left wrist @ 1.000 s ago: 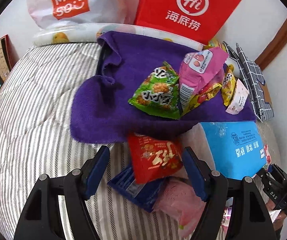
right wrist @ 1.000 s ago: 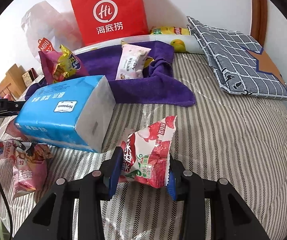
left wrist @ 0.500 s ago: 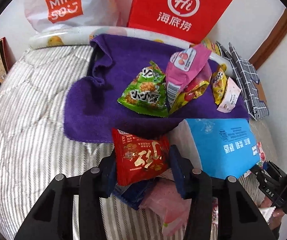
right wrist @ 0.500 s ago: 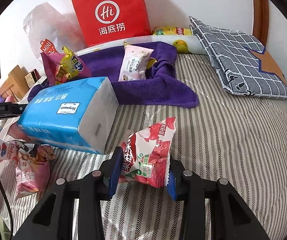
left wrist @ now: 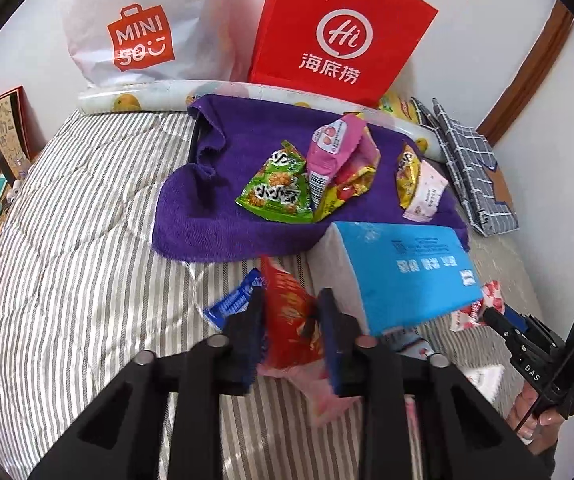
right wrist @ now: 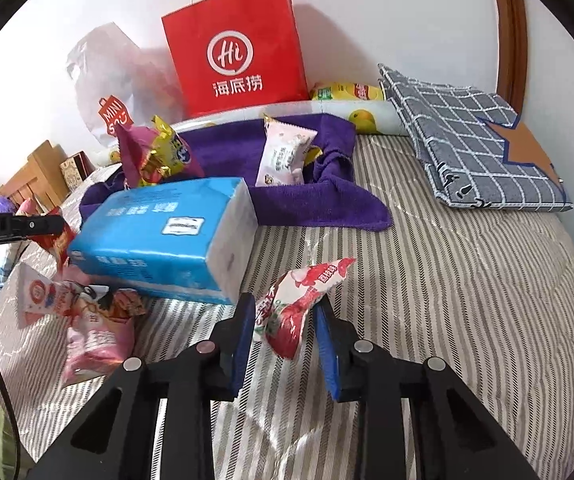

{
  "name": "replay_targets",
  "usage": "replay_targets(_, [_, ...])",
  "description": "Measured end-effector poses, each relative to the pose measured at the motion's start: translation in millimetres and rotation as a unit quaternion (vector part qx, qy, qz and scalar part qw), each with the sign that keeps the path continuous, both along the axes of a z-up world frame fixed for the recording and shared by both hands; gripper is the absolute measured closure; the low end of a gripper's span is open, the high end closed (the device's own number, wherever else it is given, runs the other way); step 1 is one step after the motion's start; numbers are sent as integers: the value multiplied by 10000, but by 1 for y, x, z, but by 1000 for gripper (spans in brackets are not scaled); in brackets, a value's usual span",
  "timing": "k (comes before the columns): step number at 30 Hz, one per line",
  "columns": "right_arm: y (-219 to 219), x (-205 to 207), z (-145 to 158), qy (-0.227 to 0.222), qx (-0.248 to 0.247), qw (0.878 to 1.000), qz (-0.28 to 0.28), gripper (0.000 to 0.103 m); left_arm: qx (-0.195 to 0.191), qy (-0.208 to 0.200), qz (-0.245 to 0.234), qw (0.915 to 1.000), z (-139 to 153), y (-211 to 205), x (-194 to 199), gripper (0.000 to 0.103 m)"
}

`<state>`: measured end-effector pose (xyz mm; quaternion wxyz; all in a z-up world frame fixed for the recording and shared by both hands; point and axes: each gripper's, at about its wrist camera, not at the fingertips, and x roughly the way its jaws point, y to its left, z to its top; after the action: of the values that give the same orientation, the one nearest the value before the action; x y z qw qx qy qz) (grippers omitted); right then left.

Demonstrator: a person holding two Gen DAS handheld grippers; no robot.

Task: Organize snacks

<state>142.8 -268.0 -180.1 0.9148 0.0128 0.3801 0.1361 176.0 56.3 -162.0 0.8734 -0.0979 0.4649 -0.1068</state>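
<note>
My left gripper is shut on a red snack packet, held above the striped bed beside a blue tissue pack. My right gripper is shut on a red-and-white strawberry snack packet, lifted over the bed. A purple towel holds several snacks: a green packet, a pink packet, a yellow packet and a pale pink bar. A blue wrapper and a pink packet lie under the left gripper.
A red paper bag and a white Miniso bag stand against the wall. A folded grey checked cloth lies at the right. More snack packets lie left of the tissue pack.
My left gripper closed on the red snack packet and lifted it, turning it edge-on. My right gripper kept its strawberry packet and moved slightly, the packet tilting.
</note>
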Motion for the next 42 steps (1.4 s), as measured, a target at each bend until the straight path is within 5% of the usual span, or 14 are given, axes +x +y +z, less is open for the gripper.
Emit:
replay_targets(9, [9, -16, 5, -13, -120, 9999, 55, 78, 102, -135, -138, 9998, 11, -12, -26, 81])
replay_targets(22, [9, -10, -8, 247, -3, 9997, 89, 78, 308, 114, -363, 9988, -11, -33, -32, 76])
replay_targets(29, [-4, 9, -10, 499, 460, 9976, -134, 57, 272, 195, -349, 9988, -20, -32, -25, 75])
replay_targets(37, [0, 30, -17, 683, 409, 9961, -381, 57, 146, 180, -326, 9992, -19, -26, -21, 75])
replay_targets(39, [3, 30, -18, 617, 254, 9967, -454, 72, 135, 161, -313, 9993, -17, -25, -22, 75])
replay_targets(42, [4, 28, -16, 550, 145, 9975, -427, 74, 111, 101, -309, 9994, -13, -23, -24, 75])
